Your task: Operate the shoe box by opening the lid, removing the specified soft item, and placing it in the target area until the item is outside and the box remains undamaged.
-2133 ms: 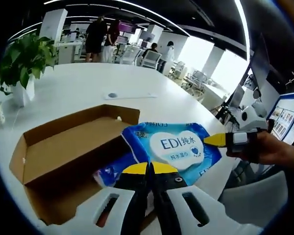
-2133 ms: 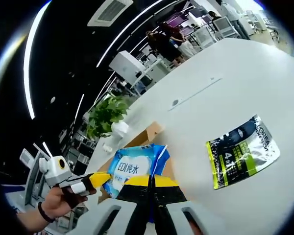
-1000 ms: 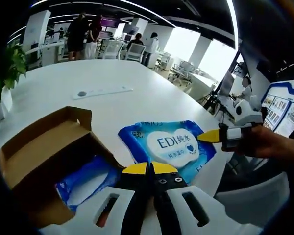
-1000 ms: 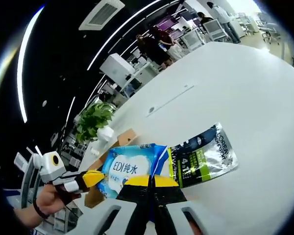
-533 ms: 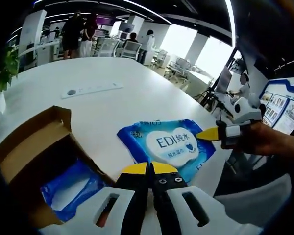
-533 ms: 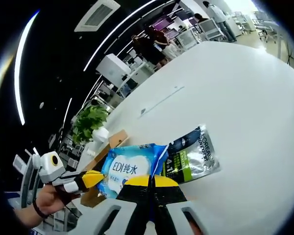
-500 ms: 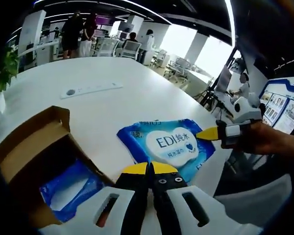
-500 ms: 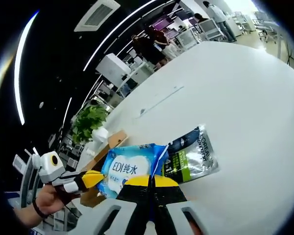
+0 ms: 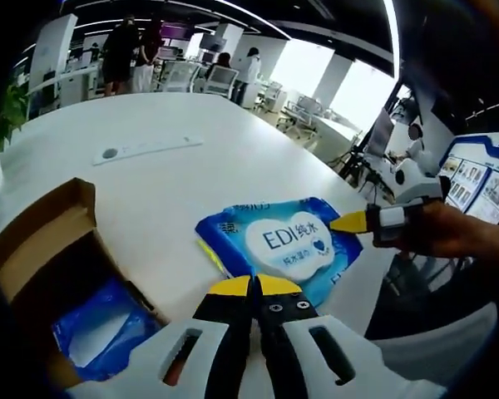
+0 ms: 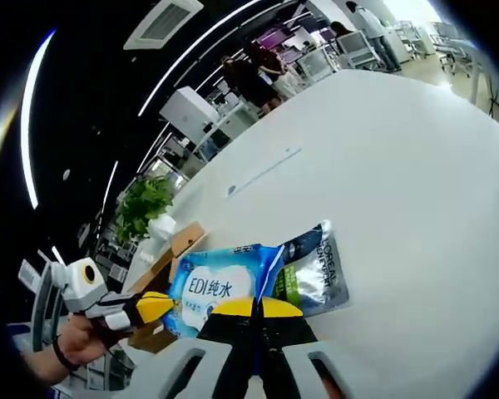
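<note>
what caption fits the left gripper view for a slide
Both grippers, left gripper and right gripper, pinch a blue wet-wipes pack above the white table, beside the open brown cardboard box.

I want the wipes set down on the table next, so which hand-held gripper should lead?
Probably the right hand-held gripper: it grips the wipes at the edge nearest the silver pouch on the table, away from the box.

blue wipes pack (image 9: 279, 245) — "EDI纯水" | silver pouch (image 10: 313, 270) — perhaps "L'OREAL"
</note>
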Available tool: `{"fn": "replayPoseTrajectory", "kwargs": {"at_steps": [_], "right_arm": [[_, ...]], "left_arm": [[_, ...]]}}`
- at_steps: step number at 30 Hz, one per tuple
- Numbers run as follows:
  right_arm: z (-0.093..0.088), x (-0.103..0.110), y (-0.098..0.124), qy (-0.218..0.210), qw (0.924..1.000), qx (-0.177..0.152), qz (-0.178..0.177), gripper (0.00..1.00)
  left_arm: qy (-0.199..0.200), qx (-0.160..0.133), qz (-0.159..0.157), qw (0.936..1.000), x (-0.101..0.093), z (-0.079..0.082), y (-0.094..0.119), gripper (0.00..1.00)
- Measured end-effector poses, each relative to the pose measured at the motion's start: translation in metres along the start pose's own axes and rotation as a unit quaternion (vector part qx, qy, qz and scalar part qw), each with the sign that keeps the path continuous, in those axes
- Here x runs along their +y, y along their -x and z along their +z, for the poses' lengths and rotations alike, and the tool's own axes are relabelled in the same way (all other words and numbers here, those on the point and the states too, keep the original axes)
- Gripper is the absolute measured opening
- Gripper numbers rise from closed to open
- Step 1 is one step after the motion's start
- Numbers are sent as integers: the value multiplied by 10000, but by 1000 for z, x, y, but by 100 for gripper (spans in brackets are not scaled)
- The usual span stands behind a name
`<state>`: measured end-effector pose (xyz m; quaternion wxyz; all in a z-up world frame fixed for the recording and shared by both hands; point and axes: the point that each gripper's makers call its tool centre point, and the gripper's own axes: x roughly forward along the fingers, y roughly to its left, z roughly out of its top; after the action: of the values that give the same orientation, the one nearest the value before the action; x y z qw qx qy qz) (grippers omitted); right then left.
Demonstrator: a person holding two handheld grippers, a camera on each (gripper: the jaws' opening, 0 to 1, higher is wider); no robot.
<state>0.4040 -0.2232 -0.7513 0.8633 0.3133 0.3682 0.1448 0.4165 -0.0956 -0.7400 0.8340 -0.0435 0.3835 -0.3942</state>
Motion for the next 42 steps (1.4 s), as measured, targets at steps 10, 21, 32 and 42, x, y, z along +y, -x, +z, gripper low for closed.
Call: {"fn": "replayPoseTrajectory", "kwargs": {"at_steps": [10,21,32,42], "right_arm": [[9,-12,-10,30,9999,89,-73,0],[24,-21,-20,121,9998,135,-96,0],[31,-32,-33,200,9995,205,-145,0],[32,-42,-43,220,9991,286,-226,0]], "left_arm": [[11,68,4,10000,4,0,-15,0],[31,109,35,9999,6,1,-30,0],[43,167,128,9998,11,0,-42,0],[99,274,210,9994,15,-7,-53,0]]}}
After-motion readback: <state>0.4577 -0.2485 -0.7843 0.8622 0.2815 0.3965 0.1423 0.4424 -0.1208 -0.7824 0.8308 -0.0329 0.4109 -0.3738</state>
